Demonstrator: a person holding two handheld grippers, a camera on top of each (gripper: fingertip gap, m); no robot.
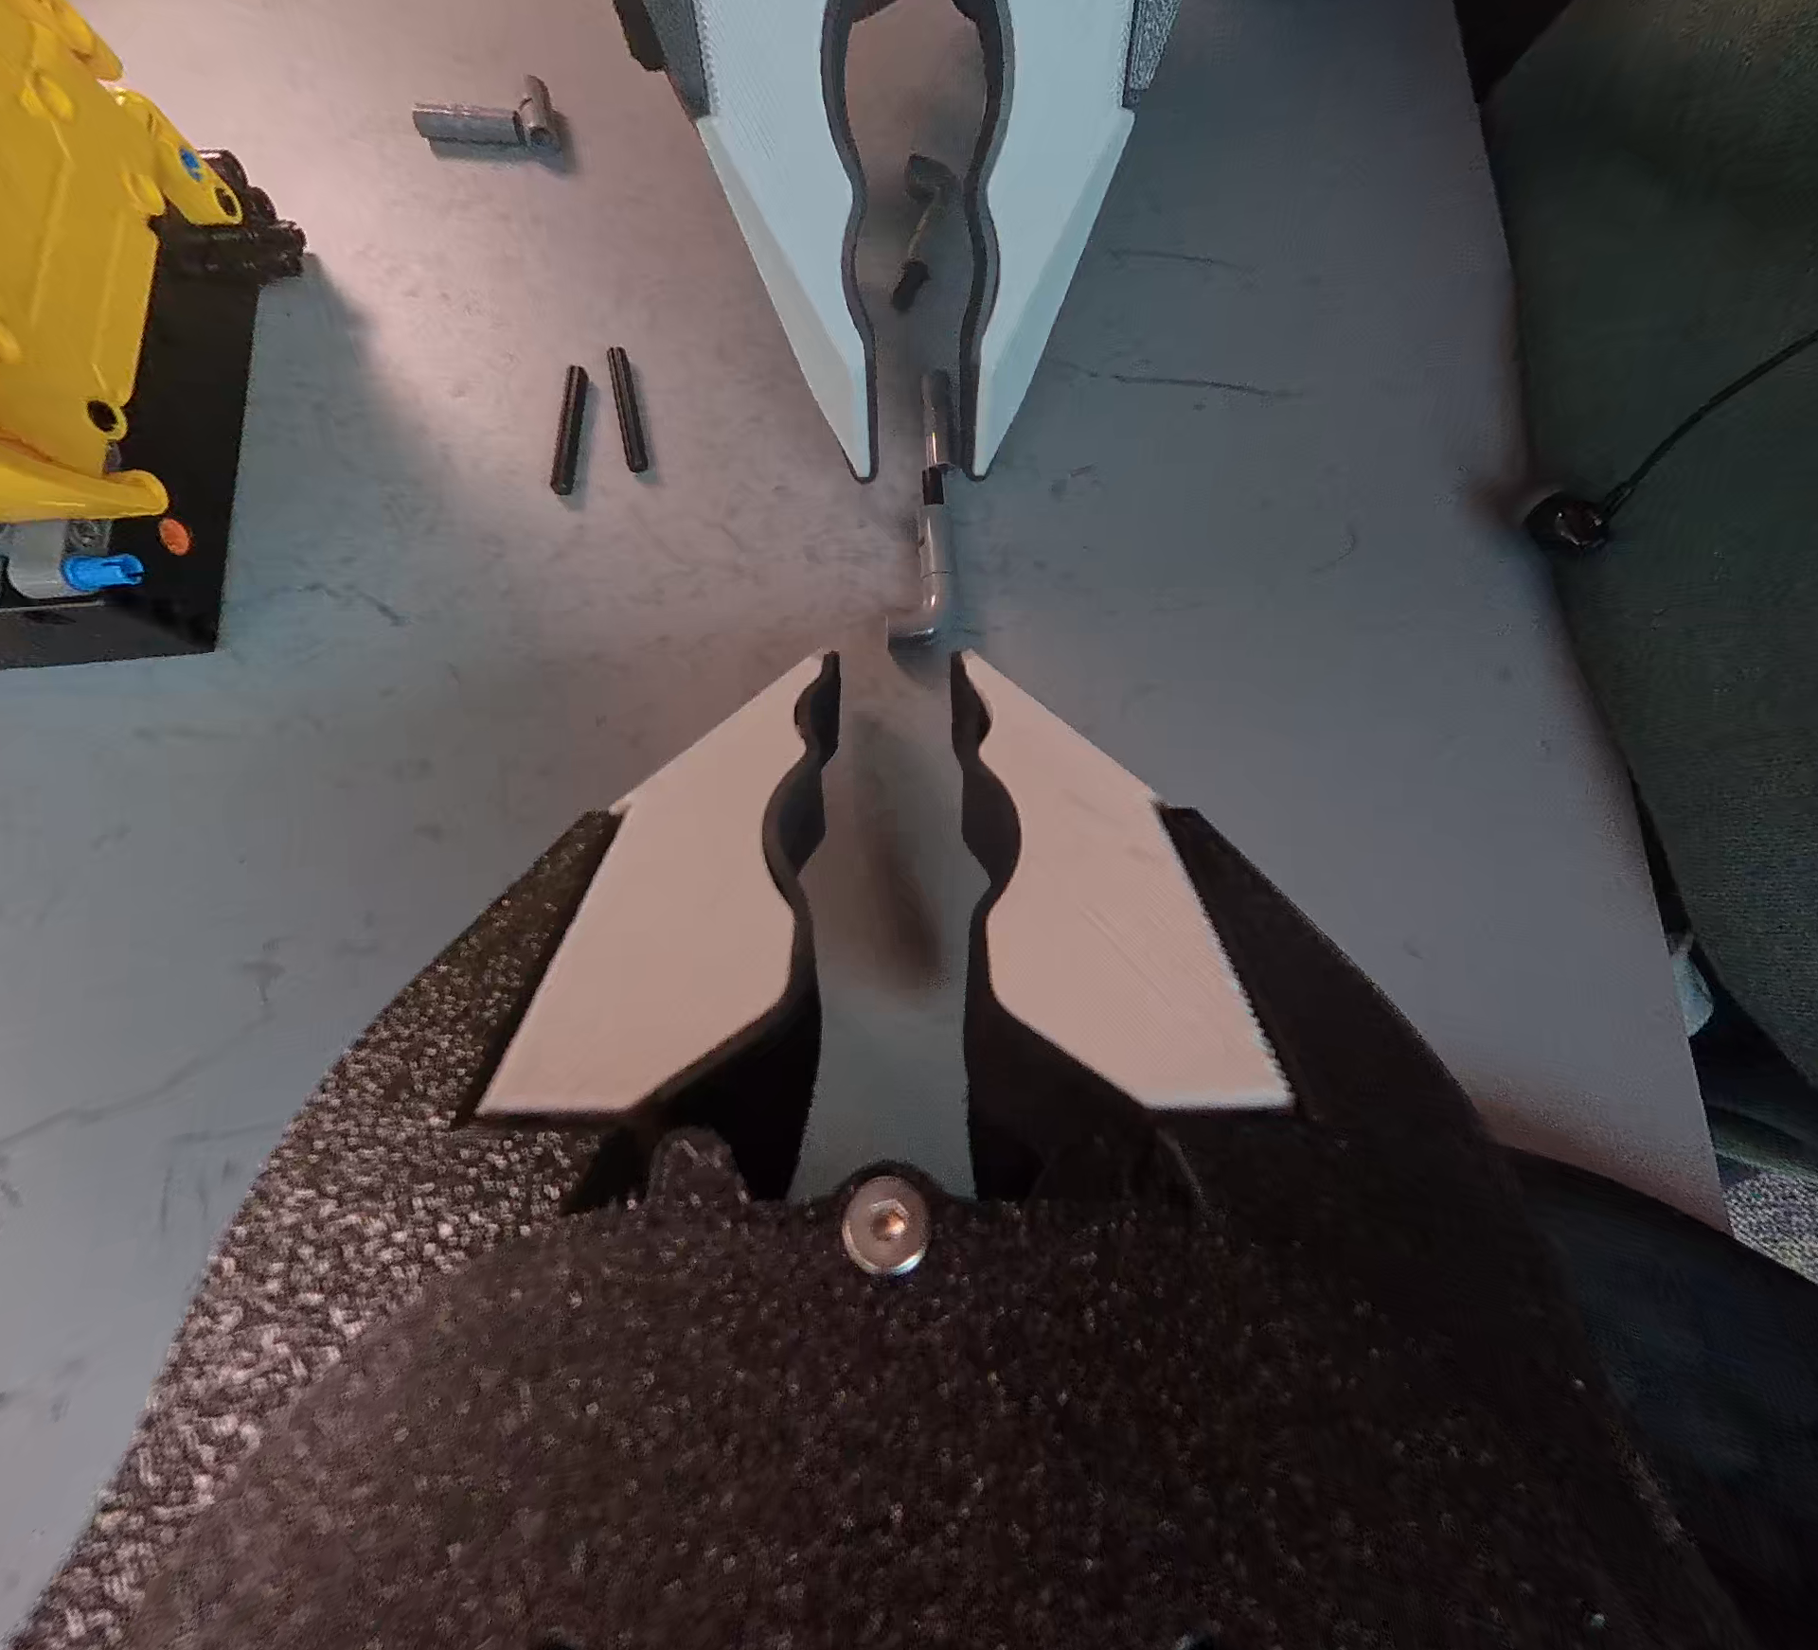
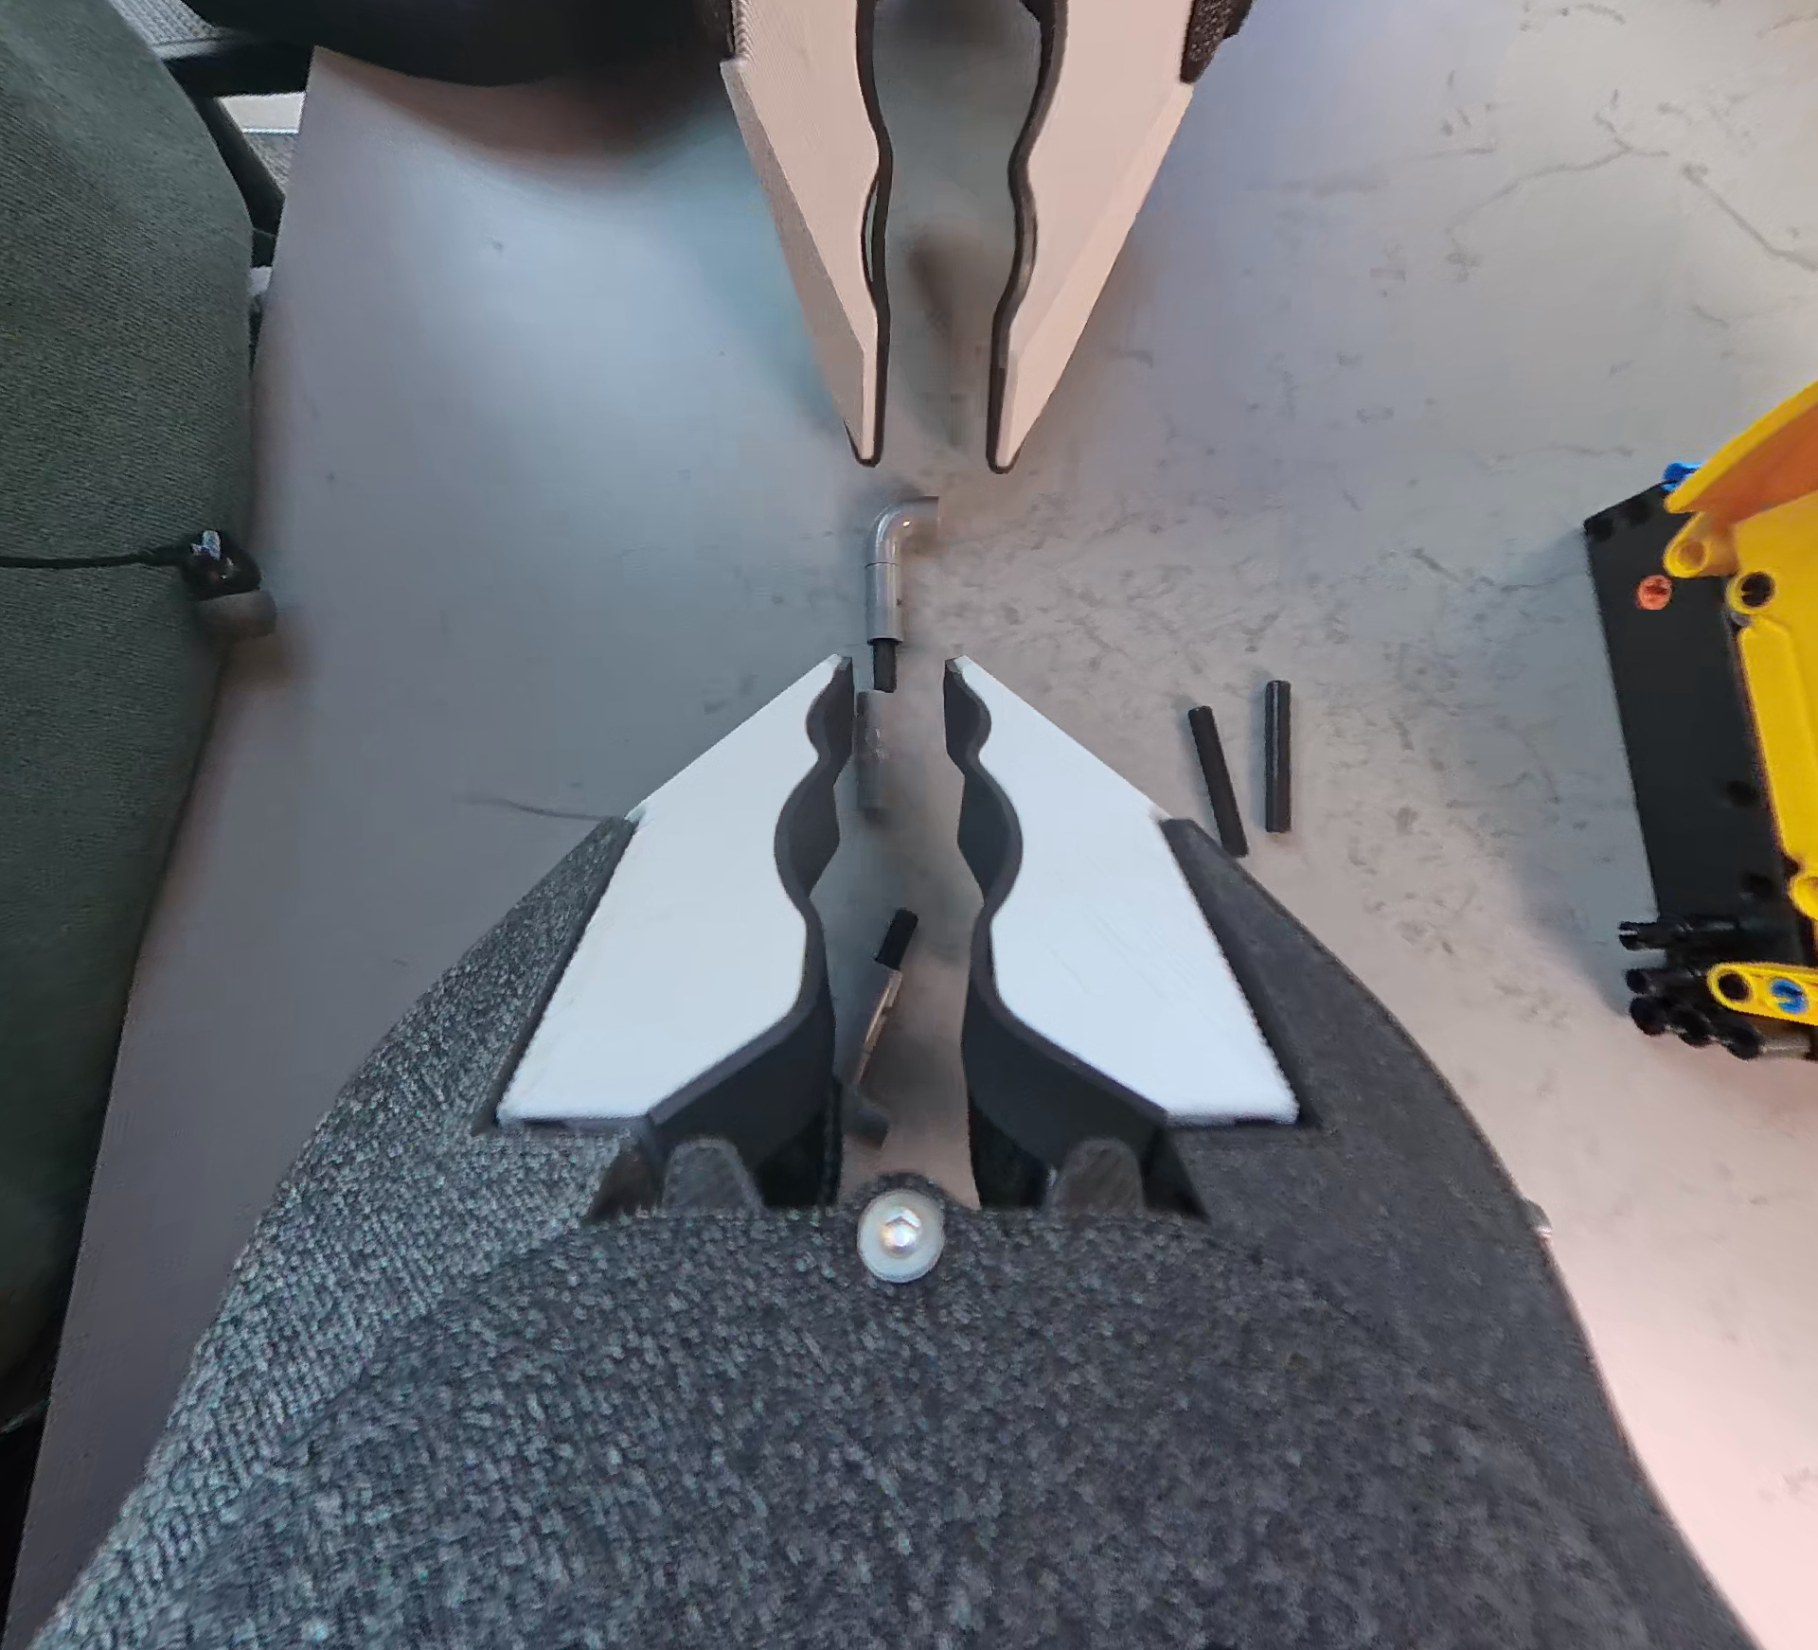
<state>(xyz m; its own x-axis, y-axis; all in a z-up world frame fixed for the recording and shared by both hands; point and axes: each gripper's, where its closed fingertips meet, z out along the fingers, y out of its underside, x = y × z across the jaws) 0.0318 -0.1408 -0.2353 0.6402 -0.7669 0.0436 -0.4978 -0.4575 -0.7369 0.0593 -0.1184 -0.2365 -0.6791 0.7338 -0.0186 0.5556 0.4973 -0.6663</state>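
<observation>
A thin part made of a grey elbow [image 2: 890,545], a grey sleeve and a black axle [image 2: 882,664] lies on the pale table [image 2: 551,423] between the two grippers, which face each other tip to tip. My right gripper [image 2: 895,668] is narrowly open, its fingers on either side of the axle end and a second grey sleeve [image 2: 871,747], with a gap showing. My left gripper [image 1: 897,659] is narrowly open and empty, its tips just short of the elbow end [image 1: 915,619]. Another small grey and black piece [image 2: 885,993] lies under the right gripper.
A yellow and black brick model [image 1: 89,275] [image 2: 1731,718] stands to one side. Two loose black axles [image 1: 600,418] [image 2: 1240,757] and grey connectors [image 1: 487,123] lie near it. A green chair [image 1: 1672,324] and a black cable [image 1: 1564,521] are past the table edge. The tips of one gripper are about 5 cm away from the tips of the other.
</observation>
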